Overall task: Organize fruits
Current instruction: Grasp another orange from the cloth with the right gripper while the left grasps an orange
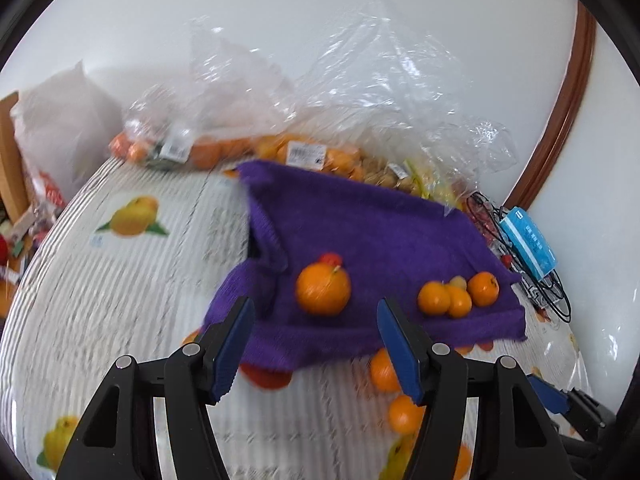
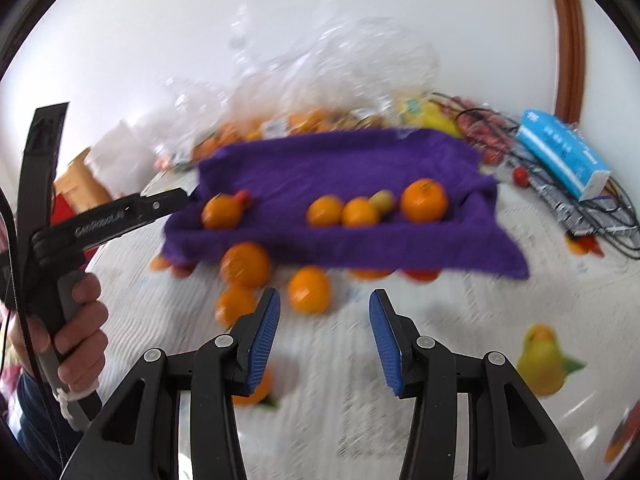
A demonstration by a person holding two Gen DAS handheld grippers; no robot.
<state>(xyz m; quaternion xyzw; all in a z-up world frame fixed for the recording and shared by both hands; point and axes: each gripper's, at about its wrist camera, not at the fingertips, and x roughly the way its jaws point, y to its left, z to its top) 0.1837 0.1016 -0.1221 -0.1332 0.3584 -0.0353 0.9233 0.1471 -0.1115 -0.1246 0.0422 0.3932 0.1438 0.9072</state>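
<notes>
A purple towel (image 1: pixel 380 232) (image 2: pixel 340 168) lies raised in the middle of the table. On it sit a large orange (image 1: pixel 323 288) (image 2: pixel 222 210), a tight group of smaller oranges (image 1: pixel 434 298) (image 2: pixel 325 211) and a bigger orange (image 2: pixel 424 200). Loose oranges (image 1: pixel 384 370) (image 2: pixel 309 289) rest on the tablecloth in front of the towel. My left gripper (image 1: pixel 314 312) is open just short of the towel's front edge, with nothing between its fingers. My right gripper (image 2: pixel 325 298) is open above the loose oranges, also holding nothing. In the right wrist view the left gripper (image 2: pixel 160 204) reaches the towel's left edge.
Clear plastic bags of fruit (image 1: pixel 280 148) are piled against the wall behind the towel. A blue tissue pack (image 2: pixel 560 156) lies on a black wire rack (image 1: pixel 536 280) at the right. A cardboard box (image 1: pixel 10 160) stands at the far left. The white tablecloth (image 1: pixel 120 280) carries printed fruit.
</notes>
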